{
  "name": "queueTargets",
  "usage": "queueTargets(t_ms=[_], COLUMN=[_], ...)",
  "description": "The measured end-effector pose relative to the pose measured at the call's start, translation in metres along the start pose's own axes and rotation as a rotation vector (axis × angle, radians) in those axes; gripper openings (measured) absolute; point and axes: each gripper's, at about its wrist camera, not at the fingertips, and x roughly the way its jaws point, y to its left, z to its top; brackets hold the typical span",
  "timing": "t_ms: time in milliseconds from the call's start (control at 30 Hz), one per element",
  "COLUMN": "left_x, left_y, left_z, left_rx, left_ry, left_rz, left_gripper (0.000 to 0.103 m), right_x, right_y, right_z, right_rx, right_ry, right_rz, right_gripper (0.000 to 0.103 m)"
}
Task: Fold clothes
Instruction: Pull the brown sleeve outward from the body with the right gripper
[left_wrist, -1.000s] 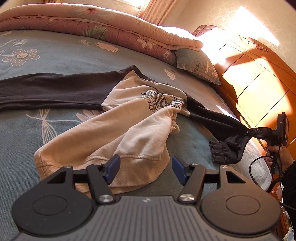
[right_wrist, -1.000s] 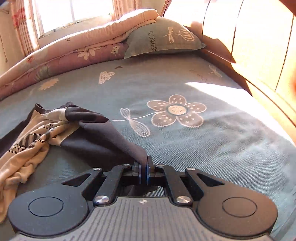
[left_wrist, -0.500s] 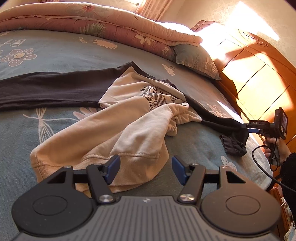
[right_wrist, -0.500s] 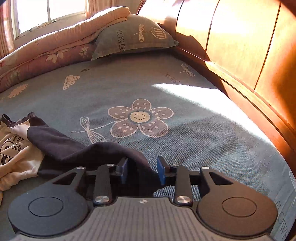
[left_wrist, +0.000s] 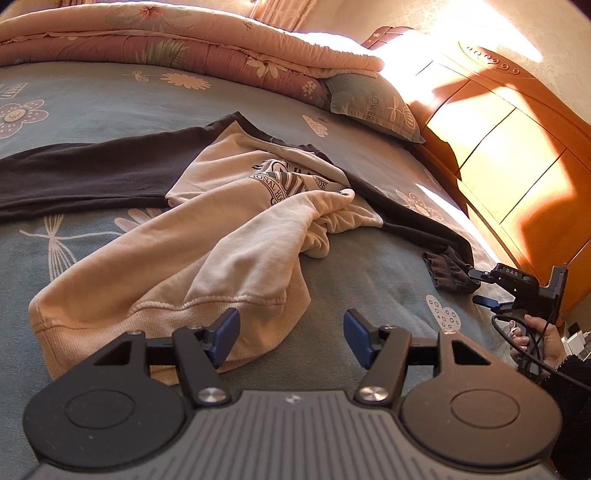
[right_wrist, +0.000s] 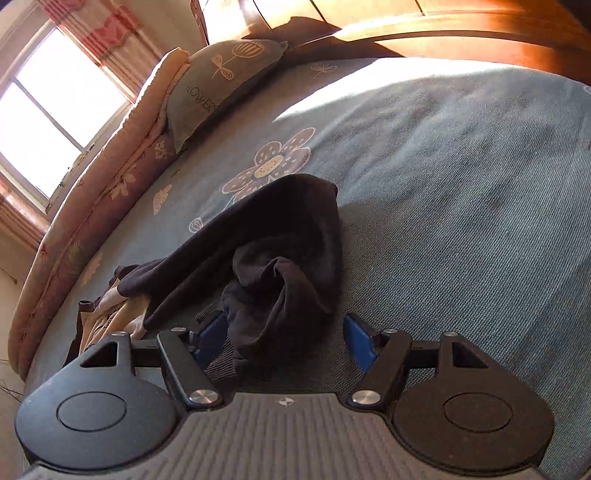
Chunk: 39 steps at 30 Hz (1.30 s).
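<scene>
The left claw (left_wrist: 291, 338) stands wide, gripping nothing, just near the ribbed hem of the cream sweatshirt (left_wrist: 221, 254) lying crumpled on the blue flowered bed (left_wrist: 369, 280). The right claw (right_wrist: 282, 341) is also spread wide, the dark sleeve (right_wrist: 295, 251) bunched loose on the bed between its blue pads (right_wrist: 356, 341). One dark sleeve lies flat to the far left, and a pillow (left_wrist: 373, 107) rests by the wooden headboard (left_wrist: 517, 155).

The right gripper (right_wrist: 282, 341), jaws spread, frames a crumpled dark sleeve (right_wrist: 280, 254) lying on the blue bedspread (right_wrist: 461, 206).
</scene>
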Motion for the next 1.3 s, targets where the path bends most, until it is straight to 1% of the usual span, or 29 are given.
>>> queueTargets(t_ms=[67, 133, 300, 433, 500, 600, 733, 800, 933, 967, 1100, 1200, 1267, 1300], left_x=[-0.001, 0.0, 0.004, 0.005, 0.006, 0.006, 0.01, 0.012, 0.015, 0.016, 0.016, 0.013, 0.013, 0.015], left_y=[-0.001, -0.001, -0.001, -0.004, -0.002, 0.002, 0.005, 0.005, -0.002, -0.003, -0.007, -0.006, -0.005, -0.005], left_z=[0.0, -0.001, -0.003, -0.005, -0.006, -0.007, -0.008, -0.008, -0.01, -0.011, -0.014, -0.014, -0.014, -0.014], left_rx=[0.002, -0.001, -0.006, 0.004, -0.003, -0.012, -0.021, -0.022, -0.01, -0.006, 0.011, 0.003, -0.002, -0.003], left_ry=[0.002, 0.006, 0.017, 0.023, 0.025, 0.027, 0.035, 0.039, 0.04, 0.042, 0.054, 0.043, 0.043, 0.048], left_rz=[0.004, 0.008, 0.01, 0.001, 0.003, 0.007, 0.014, 0.008, -0.013, -0.02, -0.017, -0.02, -0.019, -0.014], left_gripper=[0.064, 0.064, 0.064, 0.064, 0.064, 0.064, 0.064, 0.064, 0.064, 0.064, 0.064, 0.065, 0.065, 0.065], right_x=[0.008, 0.016, 0.027, 0.031, 0.033, 0.025, 0.004, 0.0, 0.008, 0.011, 0.028, 0.031, 0.031, 0.031], right_y=[0.005, 0.009, 0.029, 0.026, 0.028, 0.03, 0.017, 0.006, -0.014, -0.017, -0.024, -0.024, -0.021, -0.018], right_z=[-0.005, -0.01, -0.017, -0.015, -0.015, -0.02, -0.034, -0.031, -0.029, -0.029, -0.031, -0.031, -0.036, -0.039], right_rx=[-0.013, -0.025, -0.12, -0.071, -0.086, -0.079, 0.0, 0.113, 0.348, 0.373, 0.451, 0.5, 0.495, 0.461], right_ry=[-0.013, -0.025, -0.066, -0.124, -0.131, -0.115, -0.097, -0.055, 0.024, 0.024, -0.029, -0.039, -0.036, -0.042], right_rz=[-0.022, -0.043, -0.151, -0.165, -0.196, -0.229, -0.175, -0.091, 0.097, 0.124, 0.217, 0.239, 0.247, 0.233], right_gripper=[0.069, 0.062, 0.061, 0.061, 0.059, 0.058, 0.056, 0.057, 0.056, 0.056, 0.055, 0.054, 0.053, 0.046])
